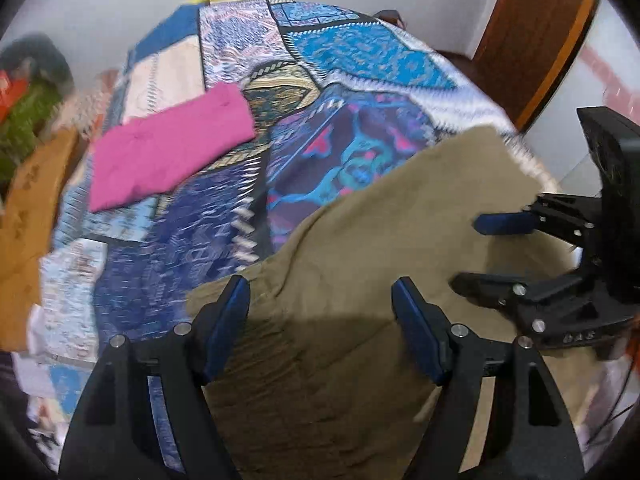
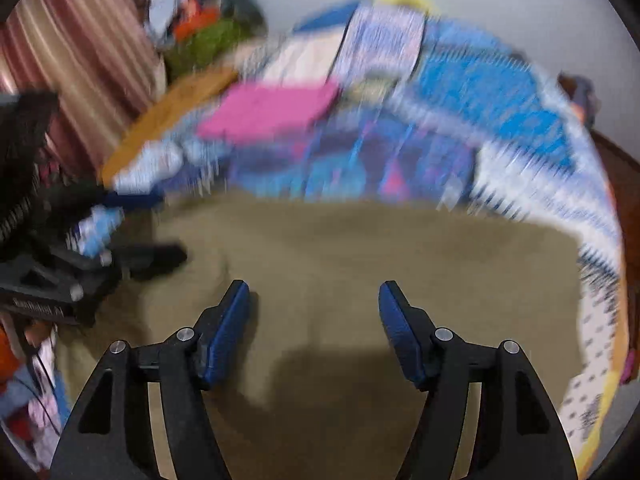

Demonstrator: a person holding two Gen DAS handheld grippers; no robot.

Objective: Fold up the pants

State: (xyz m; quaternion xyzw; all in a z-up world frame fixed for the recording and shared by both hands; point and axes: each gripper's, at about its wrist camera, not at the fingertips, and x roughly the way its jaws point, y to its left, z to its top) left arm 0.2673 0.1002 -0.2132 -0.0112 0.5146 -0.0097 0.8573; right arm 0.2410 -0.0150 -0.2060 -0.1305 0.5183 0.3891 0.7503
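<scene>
Pants: the olive pants [image 1: 360,240] lie across the bed's near edge, right under both grippers.
Left gripper [image 1: 320,296]: jaws wide, holding nothing.
Right gripper [image 2: 314,300]: jaws wide, holding nothing.

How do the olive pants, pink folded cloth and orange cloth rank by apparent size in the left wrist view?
1. Olive pants, though they lie nearest the camera, which inflates them.
2. Pink folded cloth.
3. Orange cloth, unsure: the frame edge cuts it off, so it may match the pink one.
</scene>
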